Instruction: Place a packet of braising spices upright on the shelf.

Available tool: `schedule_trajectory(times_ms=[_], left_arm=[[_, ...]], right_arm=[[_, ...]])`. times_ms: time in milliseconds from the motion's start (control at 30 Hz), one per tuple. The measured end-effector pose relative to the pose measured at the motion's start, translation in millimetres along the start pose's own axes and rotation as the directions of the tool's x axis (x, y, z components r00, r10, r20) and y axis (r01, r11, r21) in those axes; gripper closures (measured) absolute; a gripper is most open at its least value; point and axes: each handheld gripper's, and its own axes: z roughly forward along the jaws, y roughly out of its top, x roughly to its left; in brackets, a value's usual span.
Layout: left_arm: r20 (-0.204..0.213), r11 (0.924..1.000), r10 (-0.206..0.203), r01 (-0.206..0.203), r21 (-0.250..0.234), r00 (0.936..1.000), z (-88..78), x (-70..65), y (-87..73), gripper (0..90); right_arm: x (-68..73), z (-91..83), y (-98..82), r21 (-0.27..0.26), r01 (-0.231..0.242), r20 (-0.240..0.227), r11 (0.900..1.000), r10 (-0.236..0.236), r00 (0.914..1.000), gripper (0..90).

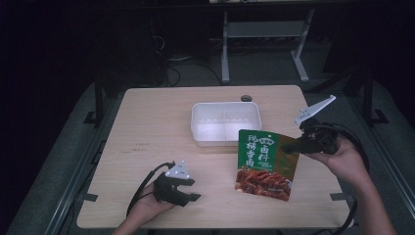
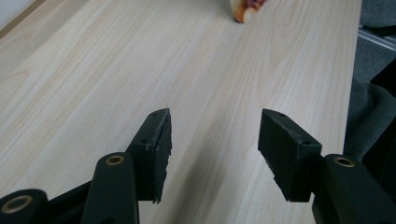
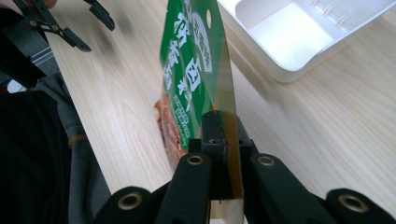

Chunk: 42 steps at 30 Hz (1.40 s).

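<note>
Left hand-held gripper is idling low over the desk, jaws apart, empty. Right hand-held gripper is pinching the green sauce pouch by one edge, upright before the white tray. Thin edge grip: pouch may be slipping or swinging.

Pouch cut by top edge; pouch print too small.

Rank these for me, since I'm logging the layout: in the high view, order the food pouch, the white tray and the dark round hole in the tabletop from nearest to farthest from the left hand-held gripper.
From the left hand-held gripper, at the table's near left:
1. Food pouch, to its right, clamped in the right hand-held gripper.
2. White tray, mid-table, beyond the pouch.
3. Dark round hole, by the far edge behind the tray.
</note>
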Motion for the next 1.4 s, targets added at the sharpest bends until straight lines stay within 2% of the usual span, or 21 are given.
schedule_trajectory(times_ms=[367,500,867,1133,1400], left_arm=[[-0.018,0.9999,-0.008,0.008,-0.010,0.9998,-1.7,2.0,-0.3,38.7],[-0.026,0.9998,-0.016,0.016,-0.012,0.9995,-1.6,2.9,-0.5,35.9],[-0.035,0.9995,-0.030,0.029,-0.016,0.9990,-2.0,5.4,-2.0,33.3],[-0.047,0.9993,-0.033,0.033,-0.016,0.9983,-4.1,8.8,-3.3,32.0],[-0.064,0.9995,-0.031,0.031,0.002,0.9975,-3.5,12.4,-5.3,31.3]], right_arm=[[11.5,-14.5,11.5,-0.026,0.036,0.007,0.999,-0.035,0.9993,89.7],[11.3,-16.5,15.0,-0.036,0.018,0.000,0.999,-0.018,0.9998,89.7],[13.8,-24.1,26.2,-0.059,-0.008,0.038,0.998,0.010,0.9992,89.8],[22.4,-34.1,44.1,-0.085,0.009,0.045,0.996,-0.005,0.9990,89.8],[29.0,-37.3,70.8,-0.084,0.031,0.079,0.996,-0.024,0.9966,89.9]])
